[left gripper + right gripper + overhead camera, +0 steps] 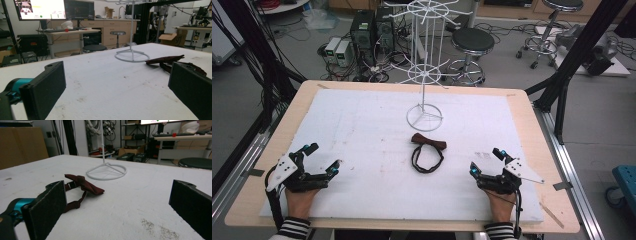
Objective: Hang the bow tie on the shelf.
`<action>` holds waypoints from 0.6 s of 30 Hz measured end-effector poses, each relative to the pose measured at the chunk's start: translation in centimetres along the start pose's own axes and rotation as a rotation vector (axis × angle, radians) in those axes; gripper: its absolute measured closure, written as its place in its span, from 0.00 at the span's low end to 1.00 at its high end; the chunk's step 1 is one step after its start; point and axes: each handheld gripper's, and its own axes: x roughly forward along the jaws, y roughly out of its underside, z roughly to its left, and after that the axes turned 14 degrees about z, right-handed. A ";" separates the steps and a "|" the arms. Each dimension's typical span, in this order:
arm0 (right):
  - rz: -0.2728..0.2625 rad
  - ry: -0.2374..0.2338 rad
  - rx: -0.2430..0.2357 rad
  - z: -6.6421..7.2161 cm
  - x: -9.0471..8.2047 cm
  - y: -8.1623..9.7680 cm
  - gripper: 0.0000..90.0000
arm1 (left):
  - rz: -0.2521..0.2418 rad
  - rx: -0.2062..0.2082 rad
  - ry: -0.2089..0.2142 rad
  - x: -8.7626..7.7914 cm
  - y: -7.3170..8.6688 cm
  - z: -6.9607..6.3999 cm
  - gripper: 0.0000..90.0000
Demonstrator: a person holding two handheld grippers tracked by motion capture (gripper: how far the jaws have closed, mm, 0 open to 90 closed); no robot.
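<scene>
A dark red bow tie (pixel 428 141) with a looped strap lies flat on the white mat, just in front of the white wire rack's ring base (pixel 424 117). My left gripper (pixel 319 158) rests near the mat's front left, jaws wide apart with nothing between them. At the front right my right gripper (pixel 486 161) is also open and empty. The bow tie (pixel 166 59) appears ahead and to the right of the left gripper (pixel 117 86). In the right gripper view the bow tie (pixel 85 185) lies ahead and to the left of the right gripper (pixel 120 207).
The tall white wire rack (pixel 428 60) stands at the mat's (pixel 362 125) far middle, its hooks bare. The wooden table edge (pixel 532 130) frames the mat. Beyond the table are stools (pixel 472 42), computer cases and black frame posts.
</scene>
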 end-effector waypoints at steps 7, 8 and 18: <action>0.002 -0.005 0.002 -0.2 0.0 -1.1 0.01 | 0.000 0.001 0.000 0.0 0.0 0.0 0.02; 0.002 -0.006 0.000 -0.2 0.0 -1.4 0.01 | 0.000 0.002 0.000 0.0 0.0 0.0 0.02; 0.027 -0.054 -0.033 -0.5 -0.4 -4.7 0.01 | 0.000 0.002 0.000 0.0 0.0 0.0 0.02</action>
